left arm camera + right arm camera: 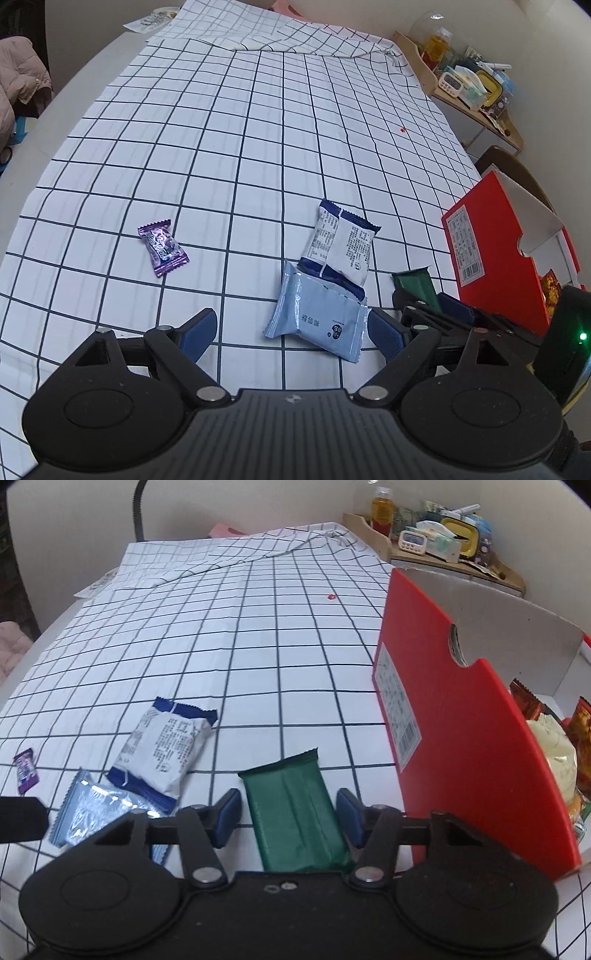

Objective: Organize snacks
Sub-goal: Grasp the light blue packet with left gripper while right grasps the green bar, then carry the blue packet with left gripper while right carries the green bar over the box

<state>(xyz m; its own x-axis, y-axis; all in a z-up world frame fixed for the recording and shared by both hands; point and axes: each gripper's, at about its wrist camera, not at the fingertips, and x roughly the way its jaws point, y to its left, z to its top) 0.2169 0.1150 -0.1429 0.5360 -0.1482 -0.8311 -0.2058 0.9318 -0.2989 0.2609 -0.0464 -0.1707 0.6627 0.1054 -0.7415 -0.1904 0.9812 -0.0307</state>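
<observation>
Left of the red box (461,720), the left gripper (291,332) hangs with jaws wide apart over the pale blue packet (317,317), while nearer the box the right gripper (288,812) straddles the green packet (295,812) lying on the worktop (258,646), jaws not yet touching; next, I judge, they close, lift and carry it into the box.

Green packet (295,812) end hidden under right gripper (286,814)
</observation>
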